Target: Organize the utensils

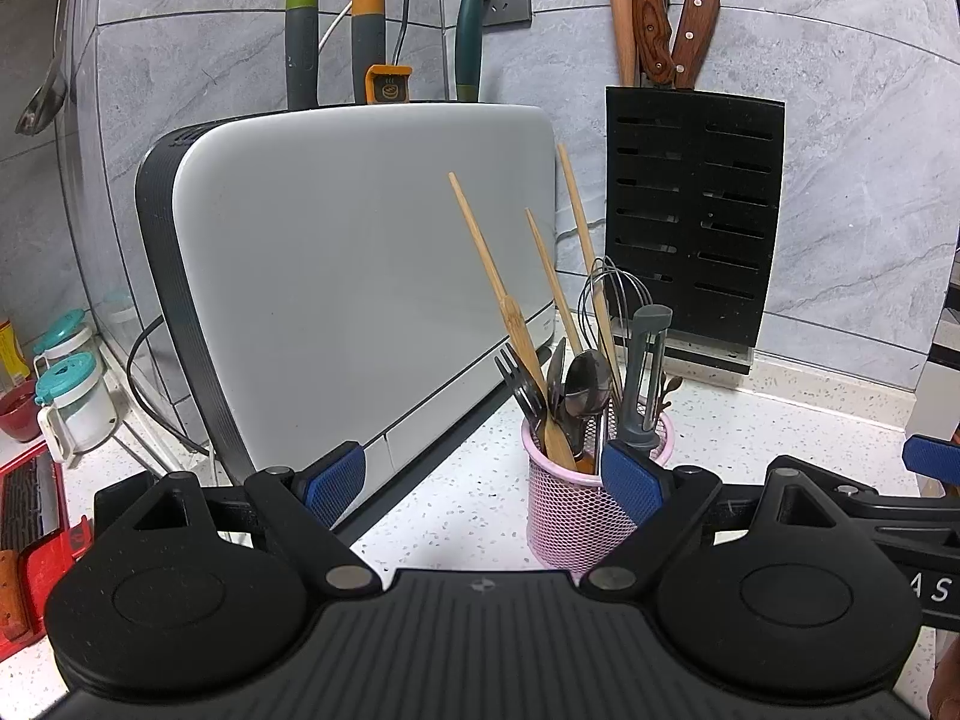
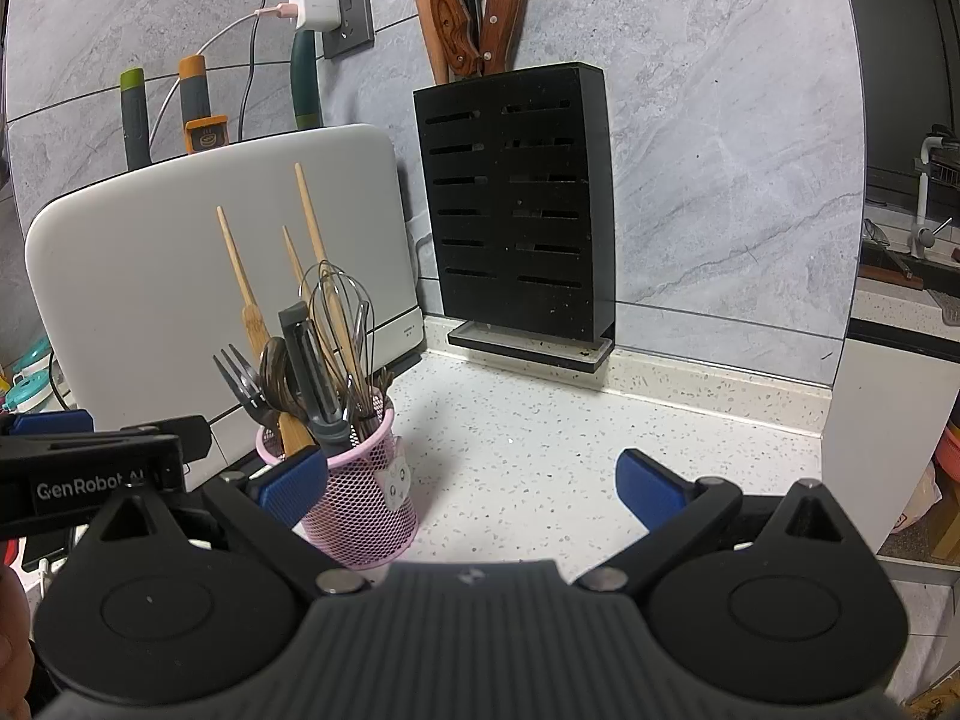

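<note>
Standing on the speckled white desk (image 2: pixel 540 438), the pink wire-mesh utensil cup (image 1: pixel 570 510) looks top-heavy (chopsticks lean out); either wide-open, empty hand-held gripper, left (image 1: pixel 483 480) or right (image 2: pixel 474 480), could tip it.

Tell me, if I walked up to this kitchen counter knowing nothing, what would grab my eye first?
Probably the pink mesh cup on the speckled counter, bristling with chopsticks, a whisk, forks and spoons. Behind it stands a big white appliance, and to its right a black slotted knife block against the grey wall, wooden handles poking out on top. In the foreground both grippers, left and right, are open and empty.
</note>
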The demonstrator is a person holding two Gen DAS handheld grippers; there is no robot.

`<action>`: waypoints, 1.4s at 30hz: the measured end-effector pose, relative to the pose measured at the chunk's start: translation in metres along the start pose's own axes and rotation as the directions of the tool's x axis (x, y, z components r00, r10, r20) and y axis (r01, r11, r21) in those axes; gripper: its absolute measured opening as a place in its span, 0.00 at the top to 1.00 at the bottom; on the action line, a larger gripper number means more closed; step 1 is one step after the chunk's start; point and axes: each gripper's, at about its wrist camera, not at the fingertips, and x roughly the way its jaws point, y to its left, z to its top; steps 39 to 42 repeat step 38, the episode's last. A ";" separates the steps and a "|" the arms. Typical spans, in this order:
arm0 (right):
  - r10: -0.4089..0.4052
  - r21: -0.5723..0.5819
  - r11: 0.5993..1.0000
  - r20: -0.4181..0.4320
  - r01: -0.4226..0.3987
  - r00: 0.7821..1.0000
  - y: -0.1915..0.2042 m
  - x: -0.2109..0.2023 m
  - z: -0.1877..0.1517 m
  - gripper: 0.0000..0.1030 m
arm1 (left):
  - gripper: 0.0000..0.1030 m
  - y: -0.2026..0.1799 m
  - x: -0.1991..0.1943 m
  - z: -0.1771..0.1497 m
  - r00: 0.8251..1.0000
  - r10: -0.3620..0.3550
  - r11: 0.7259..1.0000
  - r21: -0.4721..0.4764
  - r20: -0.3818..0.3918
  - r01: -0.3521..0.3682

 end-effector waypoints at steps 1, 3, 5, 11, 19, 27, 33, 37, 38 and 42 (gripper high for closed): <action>0.000 0.000 1.000 0.000 0.000 1.000 0.000 0.000 0.000 0.03 | 0.00 0.000 0.000 0.000 1.000 0.001 1.000 0.001 0.001 -0.001; 0.000 0.000 1.000 0.000 0.000 1.000 0.000 0.000 0.000 0.03 | 0.00 0.001 0.000 -0.001 1.000 0.002 1.000 0.001 0.000 -0.002; 0.000 0.001 1.000 0.000 0.000 1.000 0.000 0.000 0.000 0.03 | 0.00 0.001 0.000 -0.001 1.000 0.001 1.000 0.000 -0.001 -0.001; 0.000 0.000 1.000 -0.001 0.000 1.000 0.000 0.000 0.001 0.03 | 0.00 0.001 0.000 -0.001 1.000 0.002 1.000 0.001 -0.001 -0.002; 0.001 0.000 1.000 -0.001 -0.001 1.000 -0.001 0.000 0.001 0.03 | 0.00 0.000 0.000 0.000 1.000 0.007 1.000 0.004 0.004 -0.007; 0.014 -0.008 1.000 0.006 -0.014 1.000 0.002 -0.002 -0.002 0.03 | 0.00 0.000 -0.006 -0.005 0.999 0.042 0.999 0.006 0.014 -0.042; 0.018 -0.011 1.000 0.004 -0.018 1.000 0.001 -0.003 -0.001 0.03 | 0.00 0.000 -0.011 -0.008 0.998 0.052 0.999 0.001 0.037 -0.052; 0.018 -0.010 1.000 0.004 -0.018 1.000 0.002 -0.003 -0.001 0.03 | 0.00 0.001 -0.011 -0.008 0.998 0.056 0.998 -0.006 0.034 -0.056; 0.017 -0.010 1.000 0.003 -0.017 1.000 0.002 -0.003 -0.001 0.03 | 0.00 0.001 -0.011 -0.007 0.998 0.055 0.998 -0.007 0.032 -0.055; 0.017 -0.010 1.000 0.003 -0.017 1.000 0.002 -0.003 -0.001 0.03 | 0.00 0.001 -0.011 -0.007 0.998 0.055 0.998 -0.007 0.032 -0.055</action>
